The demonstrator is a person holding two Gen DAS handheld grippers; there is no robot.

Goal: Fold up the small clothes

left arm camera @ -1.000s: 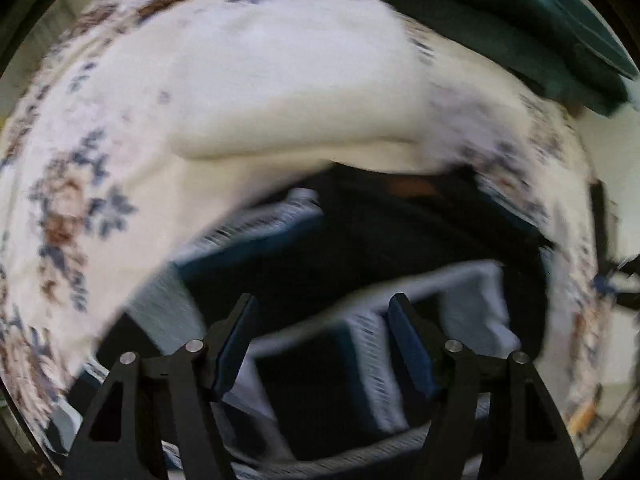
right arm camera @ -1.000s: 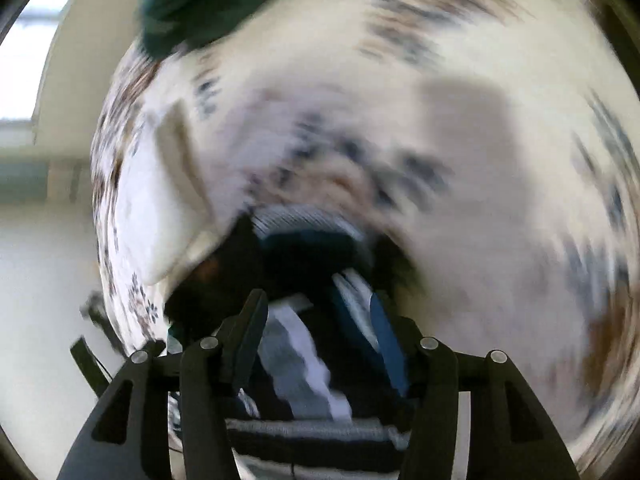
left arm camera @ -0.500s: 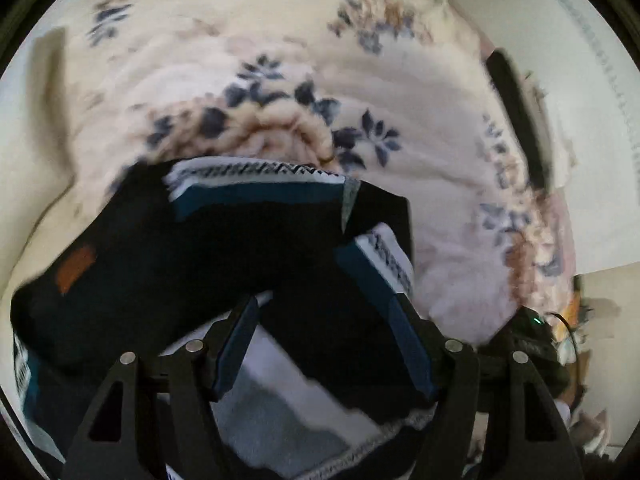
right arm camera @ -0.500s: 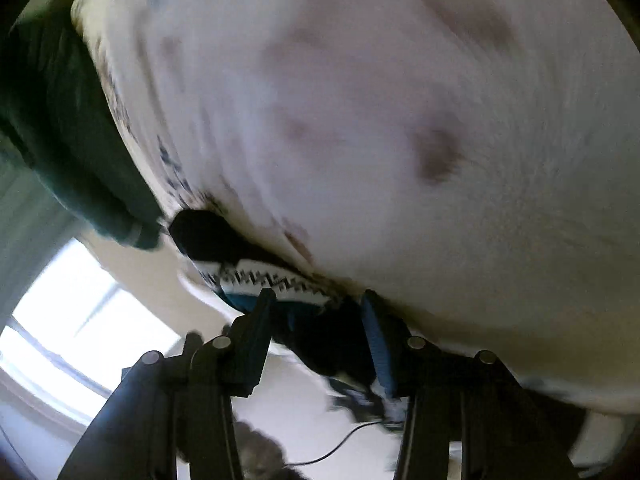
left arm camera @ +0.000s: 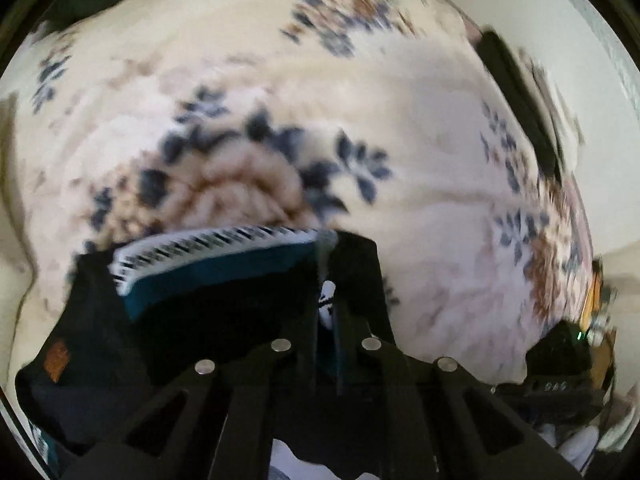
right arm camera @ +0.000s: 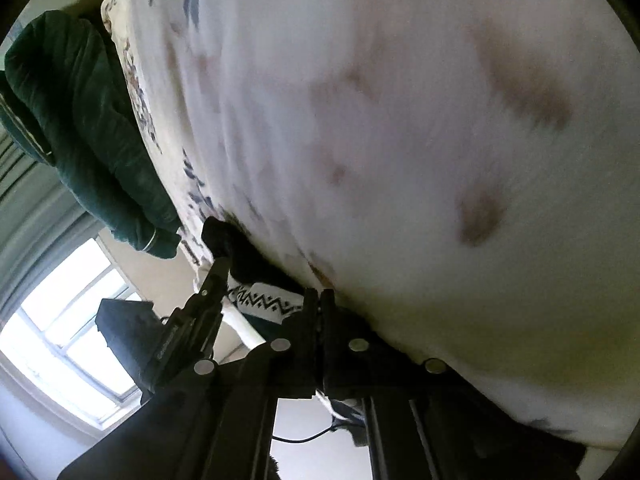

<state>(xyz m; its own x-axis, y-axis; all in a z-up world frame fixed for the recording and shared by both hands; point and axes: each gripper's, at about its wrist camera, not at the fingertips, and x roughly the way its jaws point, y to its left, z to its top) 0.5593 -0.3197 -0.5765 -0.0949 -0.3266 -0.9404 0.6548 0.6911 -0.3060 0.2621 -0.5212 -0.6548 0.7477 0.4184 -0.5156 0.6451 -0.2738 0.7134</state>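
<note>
Left gripper (left arm camera: 329,312), black two-finger jaws clenched on an edge of the small black knitted garment with teal and white zigzag bands (left arm camera: 224,280); a sliver of white pattern shows between the fingers. Right gripper (right arm camera: 319,312), likewise clamped on the garment's edge beside its zigzag band (right arm camera: 260,300). Pinching two separate edge points presumably lets the cloth be lifted taut and carried over for a fold. The garment lies on the cream floral fleece blanket (left arm camera: 400,128), which serves as the folding surface. A dark green cloth bundle (right arm camera: 84,120) rests apart on the blanket, by a bright window (right arm camera: 68,320).
</note>
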